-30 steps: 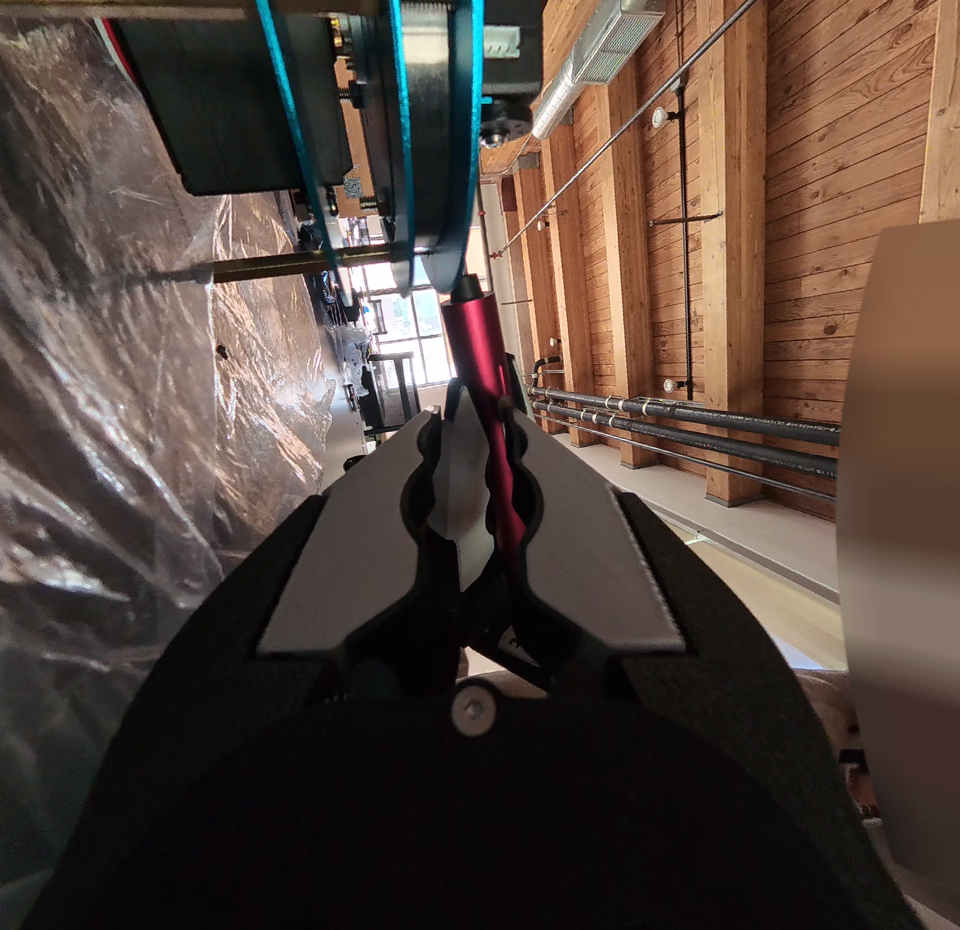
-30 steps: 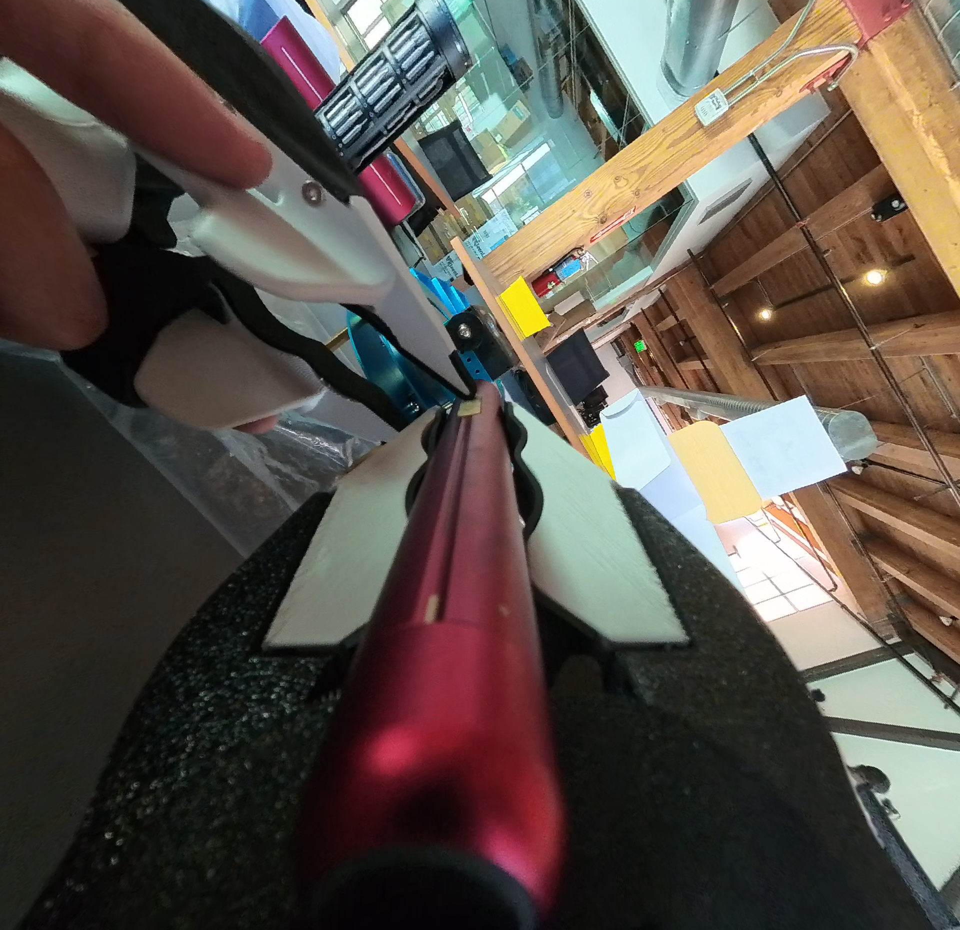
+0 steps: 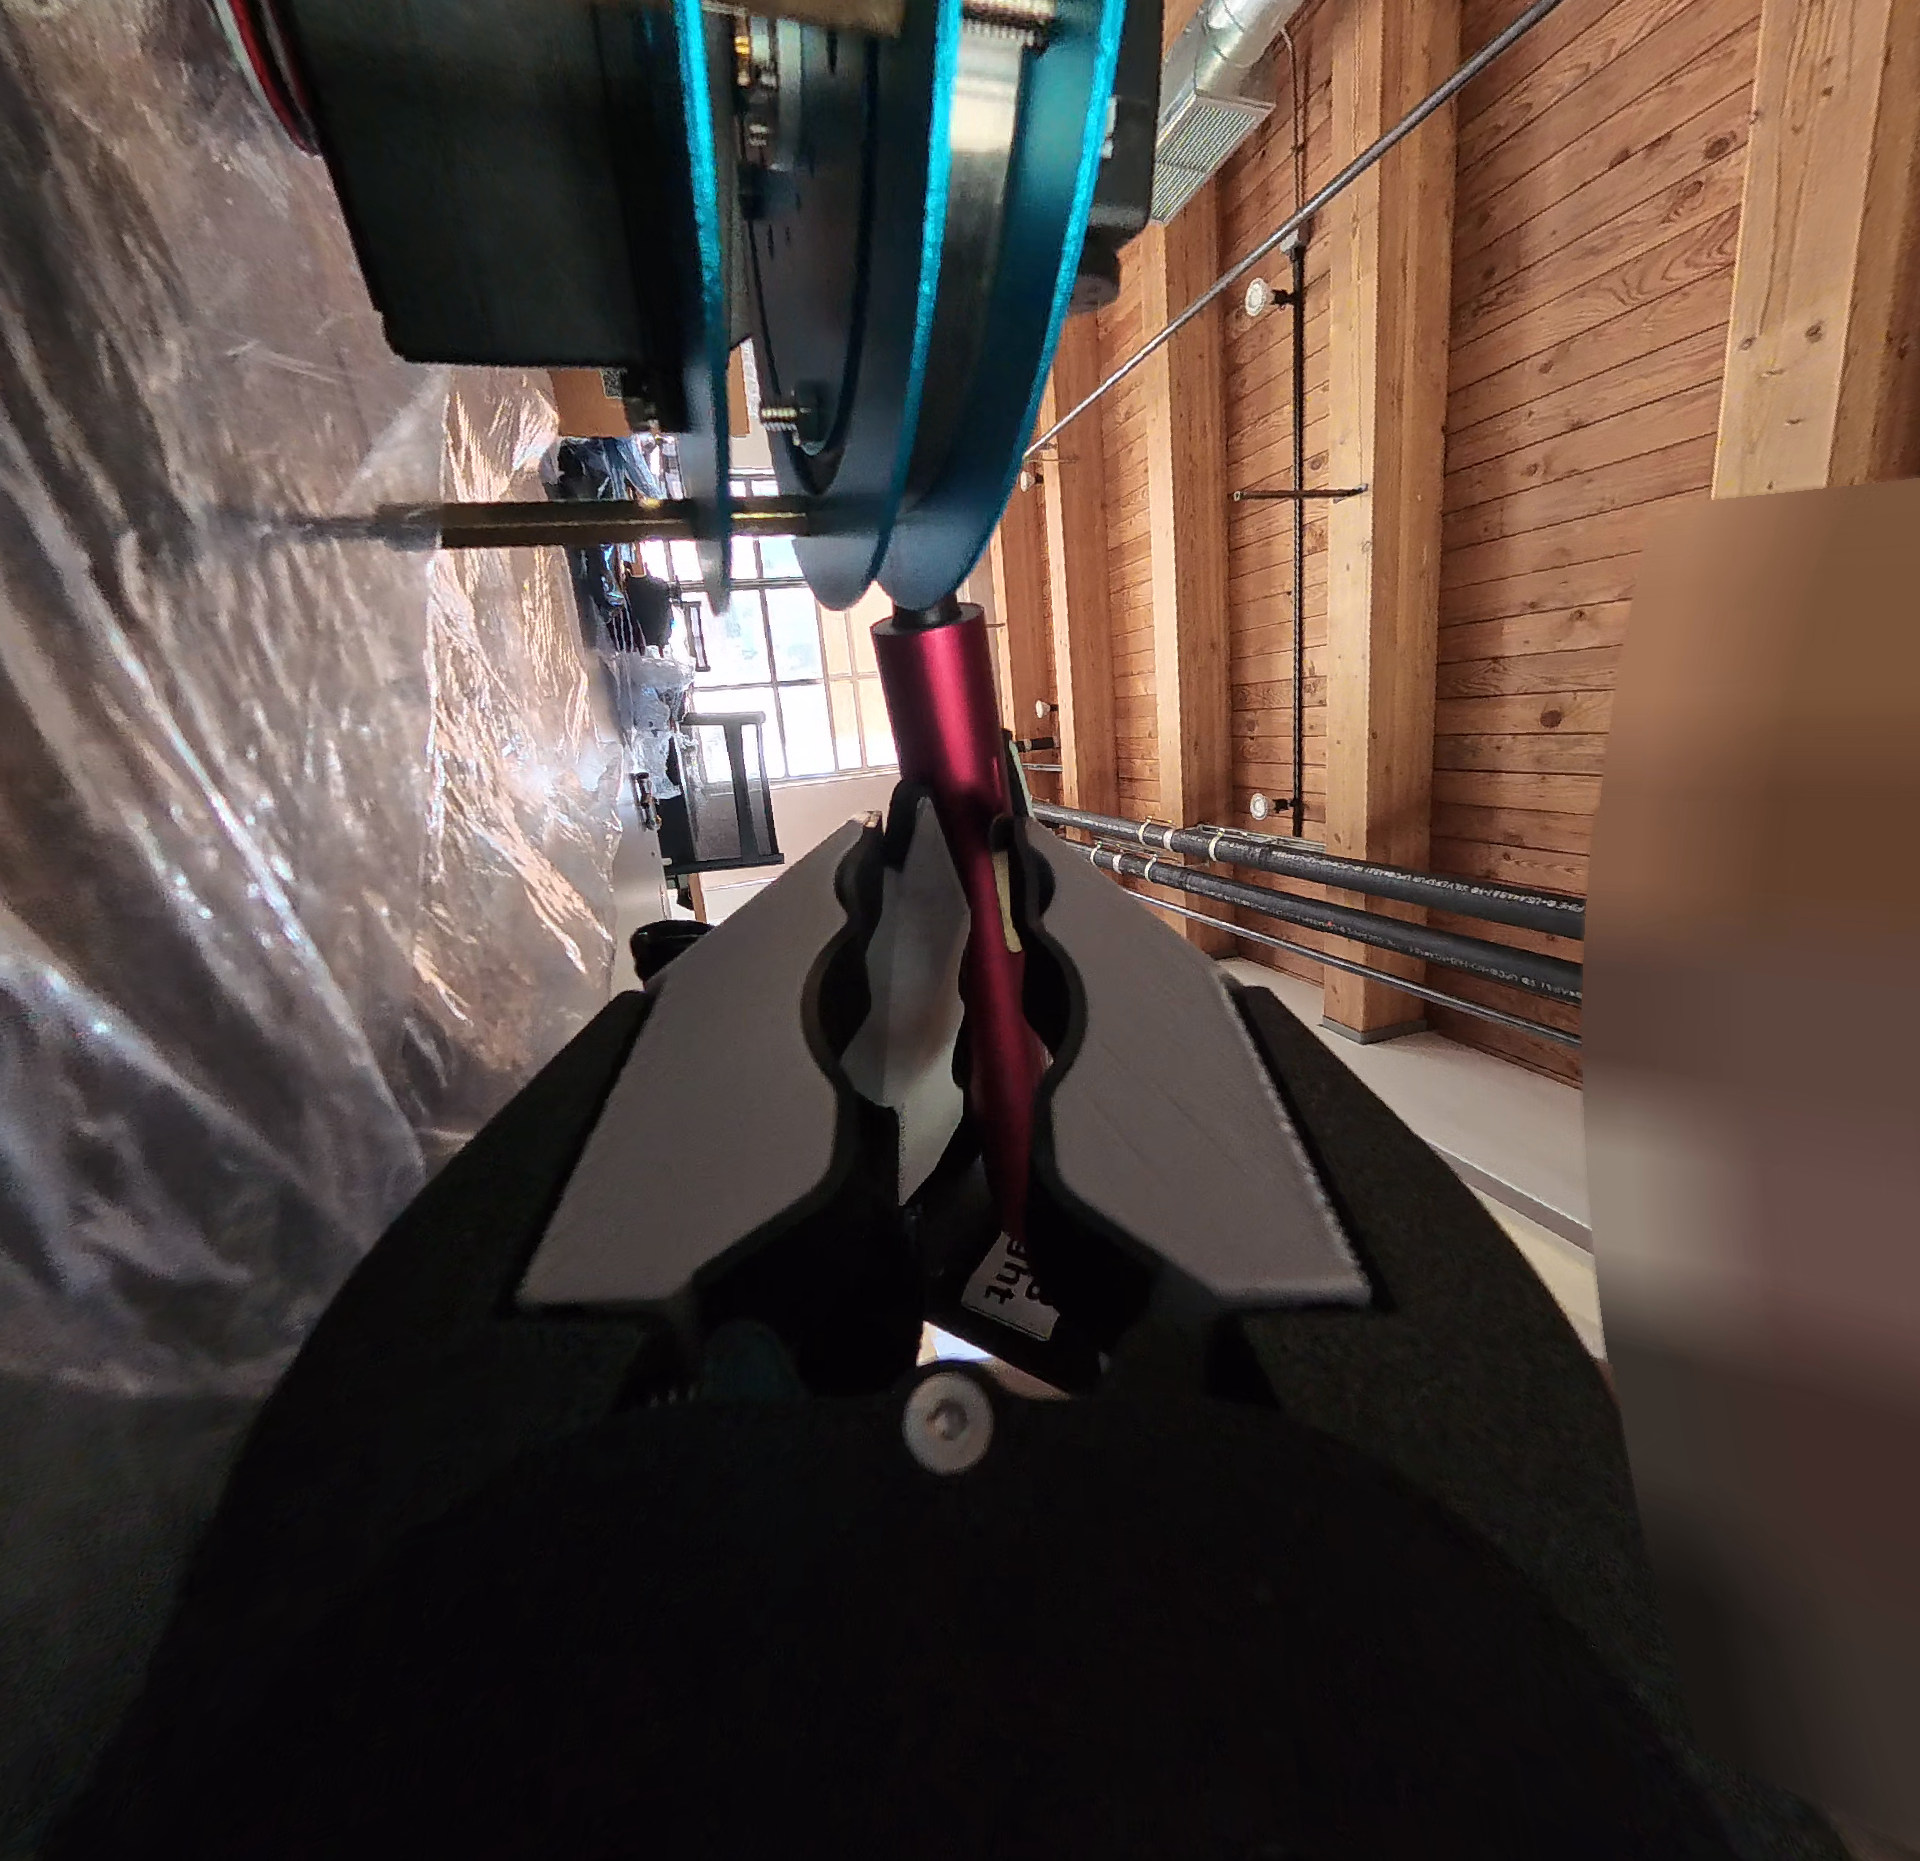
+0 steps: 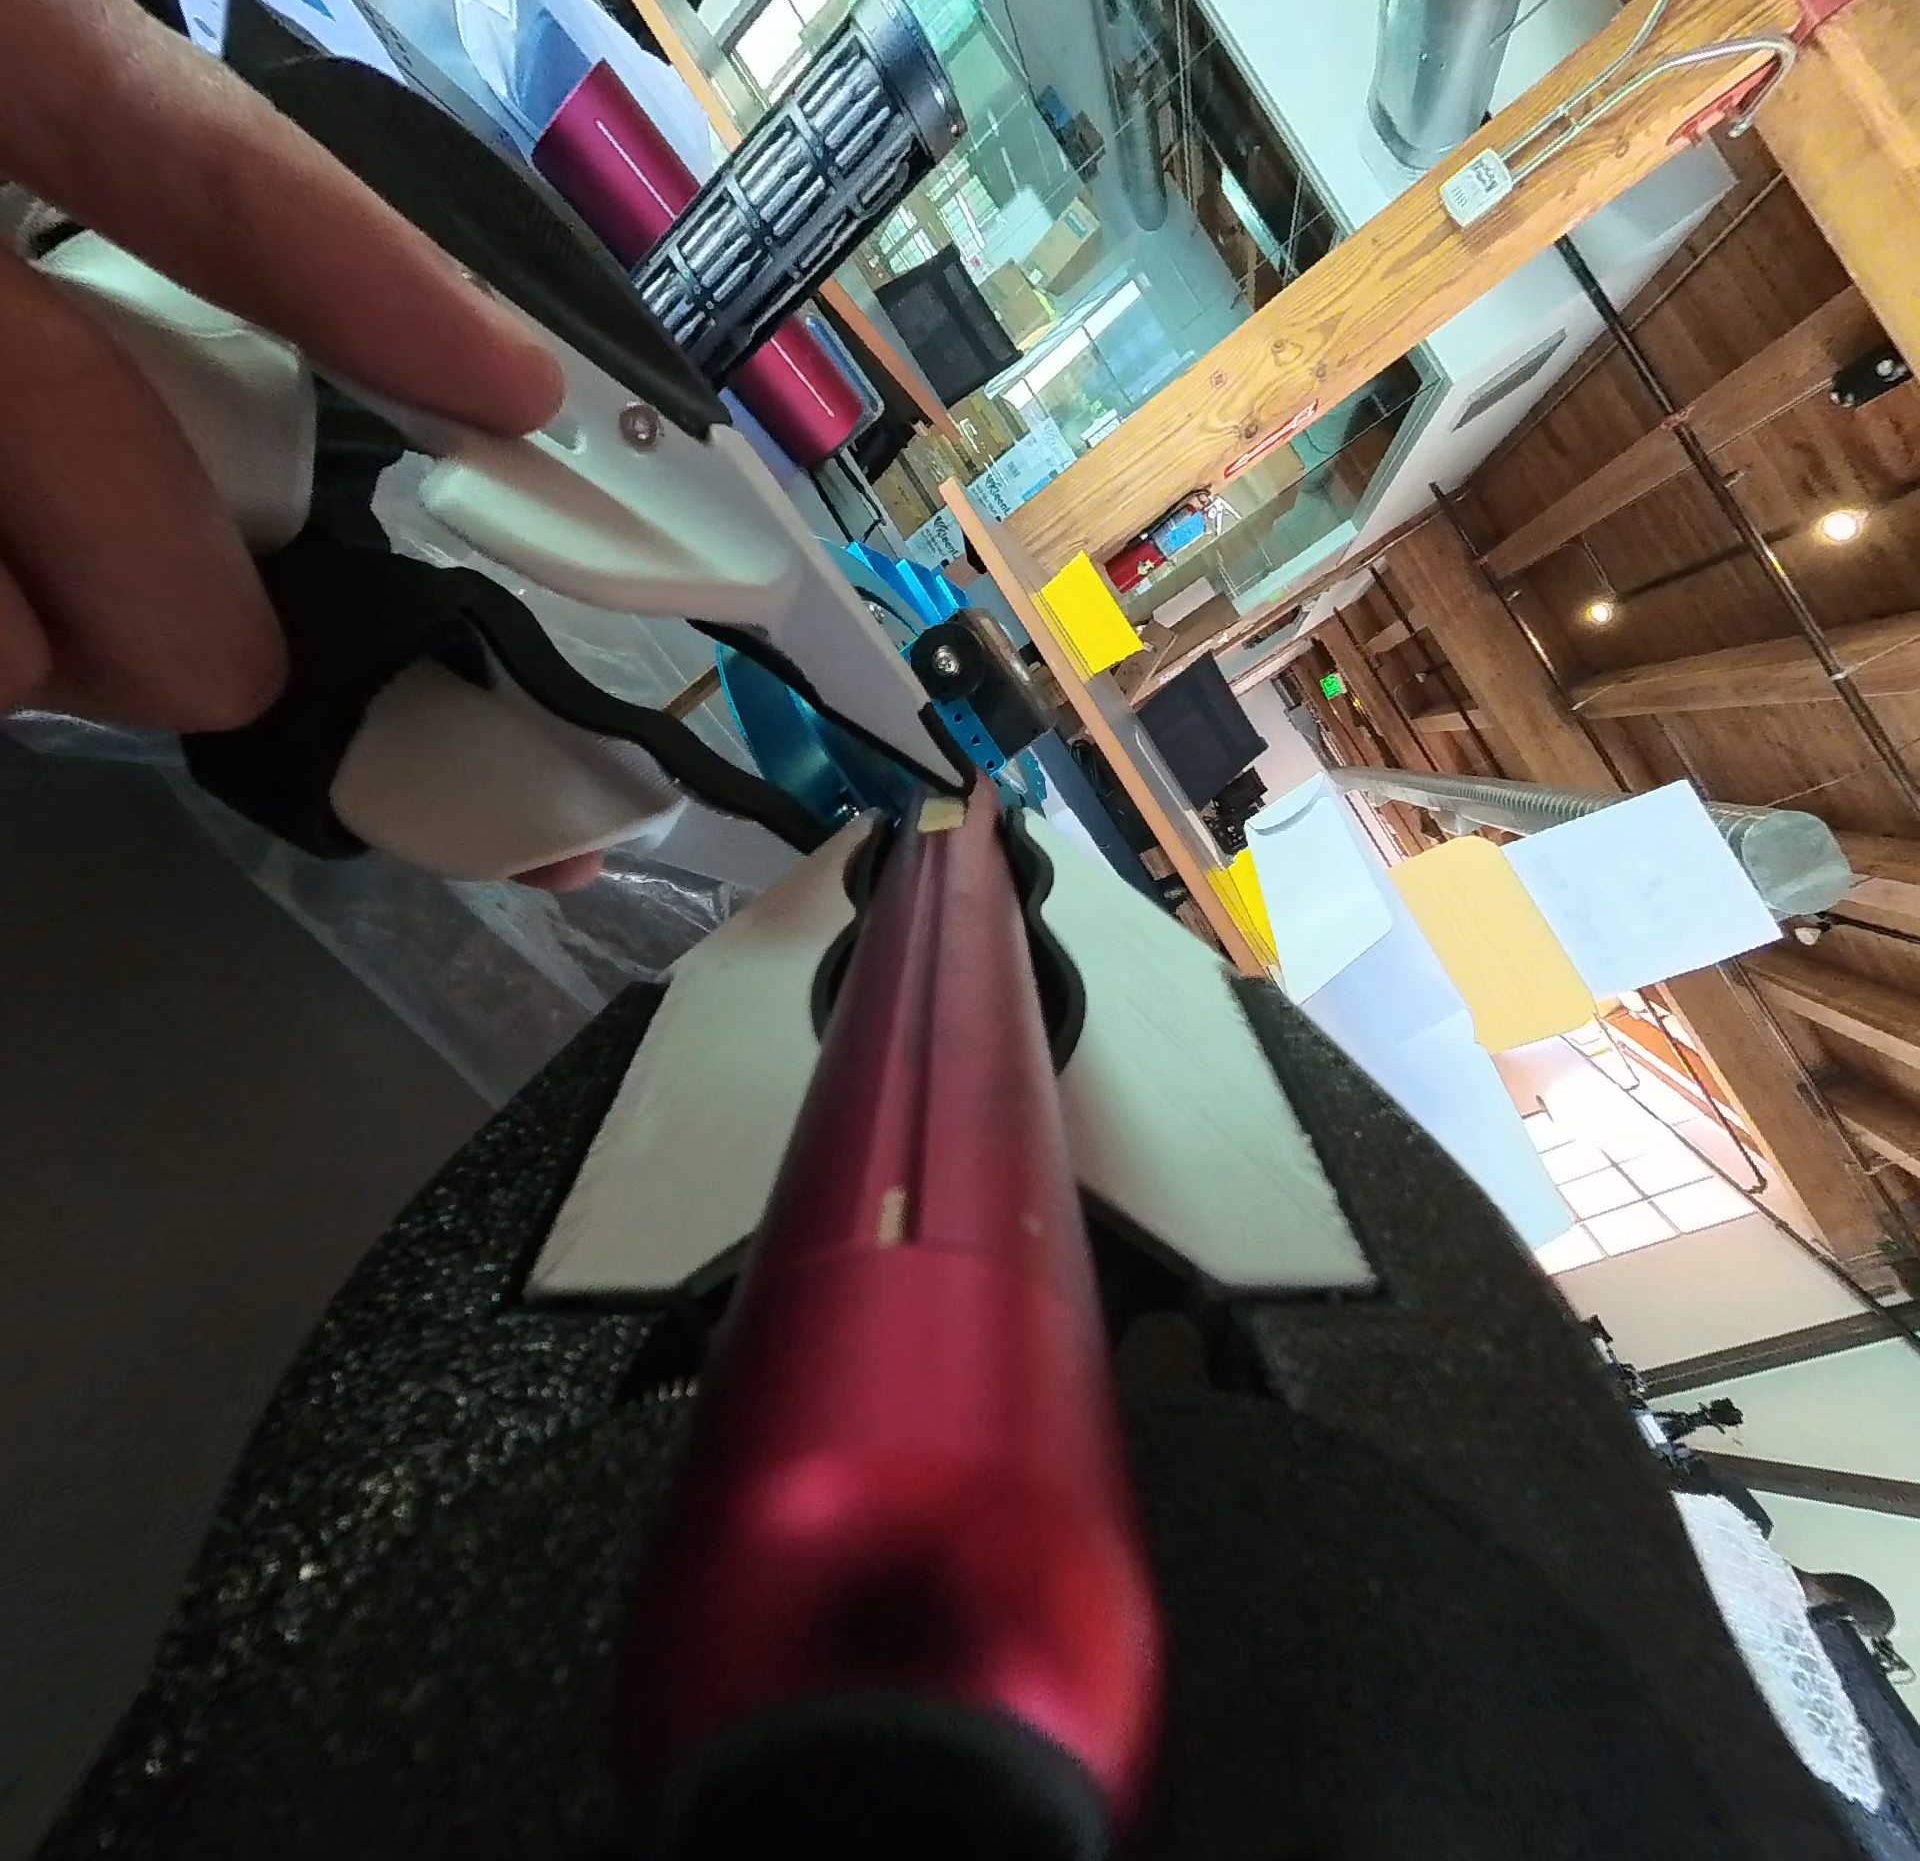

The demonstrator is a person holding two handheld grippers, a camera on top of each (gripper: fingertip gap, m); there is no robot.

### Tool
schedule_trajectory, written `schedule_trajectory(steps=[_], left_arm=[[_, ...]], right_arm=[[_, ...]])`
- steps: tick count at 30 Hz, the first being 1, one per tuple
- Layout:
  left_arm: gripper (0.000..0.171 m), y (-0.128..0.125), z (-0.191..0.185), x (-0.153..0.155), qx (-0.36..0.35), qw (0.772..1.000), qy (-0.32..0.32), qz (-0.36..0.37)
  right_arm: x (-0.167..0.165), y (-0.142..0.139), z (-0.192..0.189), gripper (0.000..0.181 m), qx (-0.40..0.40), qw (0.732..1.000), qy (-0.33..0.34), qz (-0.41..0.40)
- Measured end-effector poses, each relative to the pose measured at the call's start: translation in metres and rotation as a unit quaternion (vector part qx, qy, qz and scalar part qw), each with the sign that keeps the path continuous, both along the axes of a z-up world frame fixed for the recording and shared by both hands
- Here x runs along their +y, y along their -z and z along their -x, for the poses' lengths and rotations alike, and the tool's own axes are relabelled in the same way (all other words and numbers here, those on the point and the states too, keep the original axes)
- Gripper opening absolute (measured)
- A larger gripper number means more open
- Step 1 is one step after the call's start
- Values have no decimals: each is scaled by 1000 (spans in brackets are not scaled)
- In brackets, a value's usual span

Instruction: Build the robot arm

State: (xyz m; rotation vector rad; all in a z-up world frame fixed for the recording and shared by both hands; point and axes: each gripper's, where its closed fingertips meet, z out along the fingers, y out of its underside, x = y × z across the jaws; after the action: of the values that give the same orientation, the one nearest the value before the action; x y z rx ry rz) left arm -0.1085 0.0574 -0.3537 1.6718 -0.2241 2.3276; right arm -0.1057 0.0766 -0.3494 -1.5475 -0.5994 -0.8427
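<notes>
**Both grippers closed around one red tool beneath a blue-edged wheel**

The largest thing in the left wrist view is the crinkled clear plastic sheeting (image 3: 239, 772), which fills the left half of the frame. A wooden plank wall (image 3: 1507, 461) takes up the right half, with dark pipes (image 3: 1351, 892) running along it at mid-height.

At top centre hangs a dark machine body (image 3: 499, 149) carrying a black wheel with blue rims (image 3: 935, 284). Its lower edge sits just above the frame's centre.

The left gripper (image 3: 951, 835) occupies the lower half of its view, its grey fingers (image 3: 717, 1073) drawn in around the red screwdriver handle (image 3: 940, 710). The handle lies against the right-hand finger, with a gap on the left side. It rises from between the fingers, and its dark tip meets the bottom of the wheel.

In the right wrist view, the right gripper (image 4: 940, 824) is clenched on the same red screwdriver handle (image 4: 914, 1292), which runs from the bottom centre up between its white fingers (image 4: 1174, 1105). The other gripper reaches in from the upper left, held by a person's hand (image 4: 156, 409); its tips meet the handle at the frame's centre. Behind it lie a red cylinder case (image 4: 613, 159) with a black bit rack (image 4: 790, 211), and beyond that a wooden beam (image 4: 1351, 315).
</notes>
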Motion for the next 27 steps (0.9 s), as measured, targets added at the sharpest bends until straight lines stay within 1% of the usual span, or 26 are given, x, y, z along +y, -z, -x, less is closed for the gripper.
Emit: schedule_trajectory(steps=[6,12,14,16,18,20,22,23,24,26,27], left_arm=[[21,-9,2,-4,-19,1000,4,-22],[20,-17,6,-5,-22,999,8,-40],[19,-23,7,-7,-27,998,20,-48],[12,-29,10,-8,-30,996,35,-75],[14,-34,15,4,-25,991,19,-133],[14,-30,19,23,4,974,-8,-228],[17,-28,23,42,26,949,-30,-314],[19,-28,24,48,31,941,-36,-336],[21,-33,25,50,20,940,-33,-339],[21,-43,29,44,-16,948,-10,-319],[20,-46,31,40,-31,948,2,-316]], right_arm=[[-5,-9,2,19,-6,1000,6,-23],[-7,-17,4,18,23,998,29,-40],[-9,-23,4,19,74,996,22,-51],[-11,-30,2,19,182,981,2,-63],[-15,-38,-4,20,281,957,-10,-73],[-21,-46,-7,20,372,924,-40,-71],[-27,-53,-4,19,466,878,-86,-63],[-29,-56,1,20,509,851,-114,-51],[-32,-59,6,20,546,824,-144,-43],[-37,-66,15,20,604,772,-194,-35],[-39,-70,17,20,625,750,-212,-37]])
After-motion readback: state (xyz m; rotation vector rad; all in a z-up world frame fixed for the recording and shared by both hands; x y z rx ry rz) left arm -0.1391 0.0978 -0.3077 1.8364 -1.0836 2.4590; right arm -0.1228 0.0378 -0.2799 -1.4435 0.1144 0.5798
